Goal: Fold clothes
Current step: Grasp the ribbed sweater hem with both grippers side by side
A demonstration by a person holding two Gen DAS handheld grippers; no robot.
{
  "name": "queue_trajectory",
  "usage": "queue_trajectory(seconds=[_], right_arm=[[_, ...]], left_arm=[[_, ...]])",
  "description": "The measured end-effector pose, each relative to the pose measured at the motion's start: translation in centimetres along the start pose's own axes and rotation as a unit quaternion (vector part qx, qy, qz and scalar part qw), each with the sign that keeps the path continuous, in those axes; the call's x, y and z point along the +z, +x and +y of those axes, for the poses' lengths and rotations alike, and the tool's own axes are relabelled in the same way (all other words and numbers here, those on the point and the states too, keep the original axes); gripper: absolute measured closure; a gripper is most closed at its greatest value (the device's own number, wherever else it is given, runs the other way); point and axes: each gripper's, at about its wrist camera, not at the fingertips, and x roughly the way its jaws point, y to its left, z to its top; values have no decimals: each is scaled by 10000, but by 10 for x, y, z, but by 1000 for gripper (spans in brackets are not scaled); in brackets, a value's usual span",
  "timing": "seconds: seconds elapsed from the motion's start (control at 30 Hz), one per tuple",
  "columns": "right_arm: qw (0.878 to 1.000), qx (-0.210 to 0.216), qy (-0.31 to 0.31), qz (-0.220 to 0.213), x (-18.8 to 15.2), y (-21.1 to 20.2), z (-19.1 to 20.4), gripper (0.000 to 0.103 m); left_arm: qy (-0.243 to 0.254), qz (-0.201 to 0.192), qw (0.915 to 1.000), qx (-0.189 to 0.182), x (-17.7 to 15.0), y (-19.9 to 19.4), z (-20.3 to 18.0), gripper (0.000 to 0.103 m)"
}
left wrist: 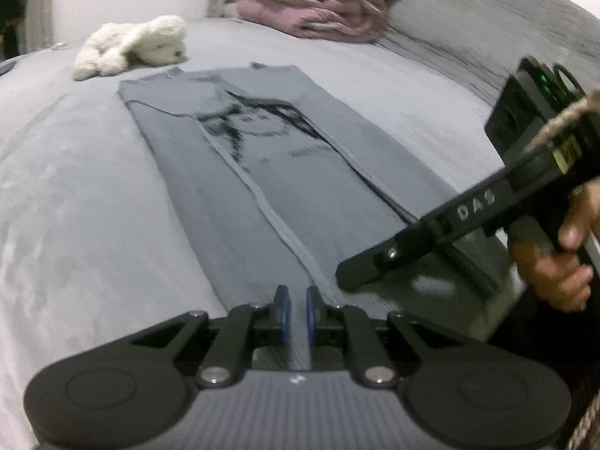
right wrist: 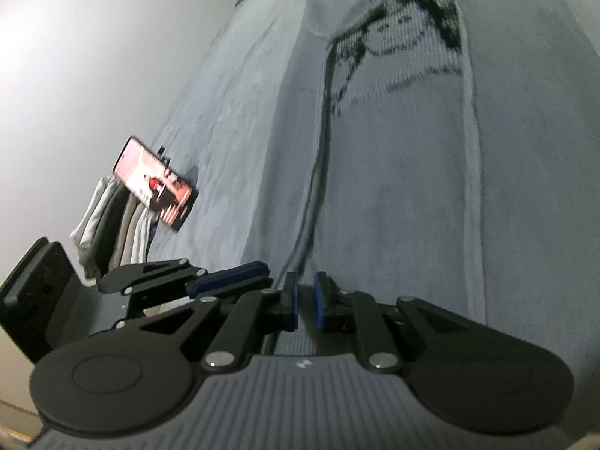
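Observation:
A grey T-shirt (left wrist: 262,150) with a black print lies flat on the bed (left wrist: 75,187), both sides folded in so it forms a long strip. In the left wrist view my left gripper (left wrist: 298,309) sits at the shirt's near hem, blue pads almost together with grey cloth between them. My right gripper (left wrist: 343,277), held by a hand (left wrist: 558,266), touches the same hem just to the right. The right wrist view shows the shirt (right wrist: 393,187) running away from my right gripper (right wrist: 305,300), whose pads pinch the cloth, with the left gripper (right wrist: 228,275) close beside it.
A white plush toy (left wrist: 131,48) lies beyond the shirt's collar, and a folded pink blanket (left wrist: 318,11) is at the far end. A lit phone (right wrist: 155,183) stands at the bed's left edge by a stack of folded clothes (right wrist: 112,225).

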Motion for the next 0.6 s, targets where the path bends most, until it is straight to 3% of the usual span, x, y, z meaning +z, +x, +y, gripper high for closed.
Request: queue_trajectory(seconds=[0.17, 0.33, 0.43, 0.5, 0.57, 0.6], right_arm=[[10000, 24, -2, -14, -27, -25, -1, 86], [9999, -68, 93, -108, -46, -47, -10, 86], [9993, -147, 221, -260, -51, -64, -20, 85], [9985, -224, 291, -407, -52, -77, -26, 78], [9973, -283, 372, -574, -51, -89, -31, 68], [9967, -260, 410, -647, -51, -95, -34, 68]], left_arm=[[-22, 80, 9984, -561, -16, -16, -7, 94], [340, 524, 9912, -1169, -29, -17, -24, 94], [525, 742, 9880, -1253, -32, -18, -31, 94], [533, 808, 9870, -1280, -32, -21, -32, 92], [519, 859, 9861, -1323, -32, -24, -32, 82], [437, 820, 9858, -1397, -31, -28, -30, 77]])
